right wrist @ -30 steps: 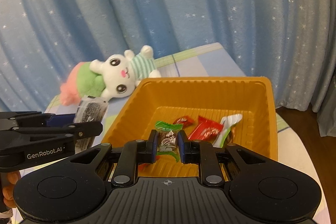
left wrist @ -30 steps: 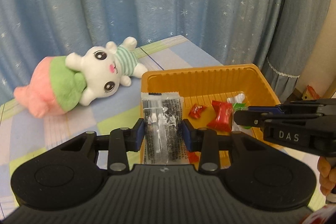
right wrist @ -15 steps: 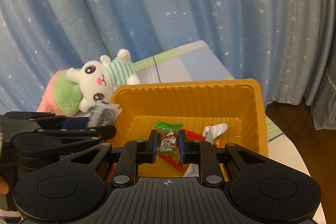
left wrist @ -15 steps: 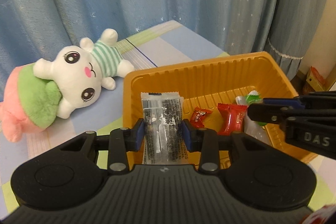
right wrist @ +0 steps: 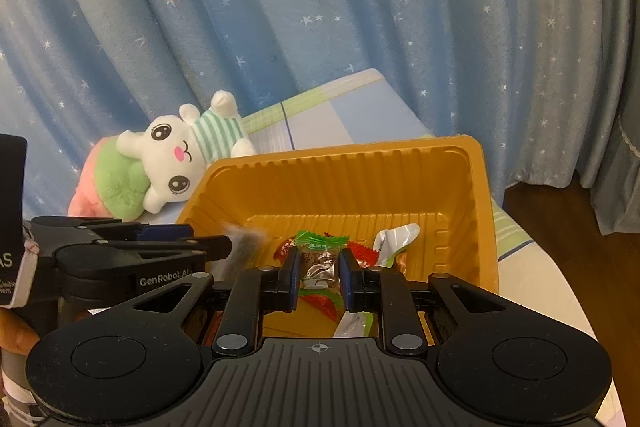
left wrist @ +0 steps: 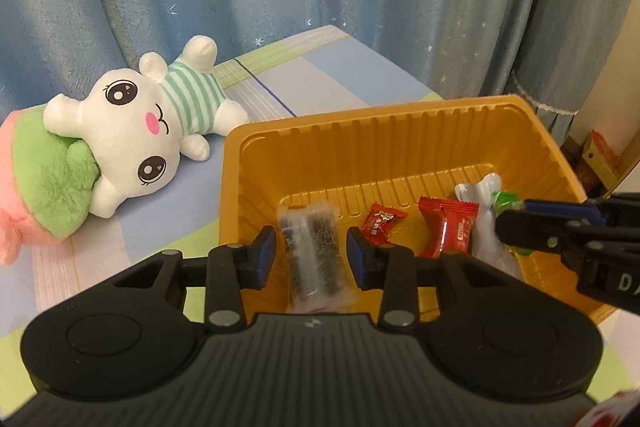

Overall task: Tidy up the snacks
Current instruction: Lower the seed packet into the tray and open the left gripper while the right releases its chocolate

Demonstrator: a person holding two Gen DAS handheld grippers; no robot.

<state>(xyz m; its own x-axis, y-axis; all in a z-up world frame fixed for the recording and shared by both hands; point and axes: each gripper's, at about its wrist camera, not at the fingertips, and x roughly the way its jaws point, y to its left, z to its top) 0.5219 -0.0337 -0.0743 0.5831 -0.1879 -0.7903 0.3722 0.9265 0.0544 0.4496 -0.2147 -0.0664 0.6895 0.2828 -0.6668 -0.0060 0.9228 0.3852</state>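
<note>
An orange plastic tray [left wrist: 384, 131] [right wrist: 476, 187] sits on the checked cloth. My left gripper [left wrist: 312, 253] is open above the tray's near left part, and the clear packet of dark snacks [left wrist: 314, 259] is blurred between its fingers, apart from both pads. My right gripper [right wrist: 319, 277] is shut on a green-ended candy [right wrist: 320, 259] over the tray. In the tray lie a small red candy [left wrist: 382, 223], a red wrapped bar [left wrist: 450, 227] and a white and green packet [left wrist: 486, 219].
A white plush bunny [left wrist: 132, 131] [right wrist: 176, 163] with a green and pink cushion lies left of the tray. Blue star-patterned curtains hang behind. The table edge and wooden floor [right wrist: 580, 235] are to the right.
My left gripper moved over the tray and opened, letting go of the dark snack packet, which now drops blurred. My right gripper keeps its candy and moved further over the tray.
</note>
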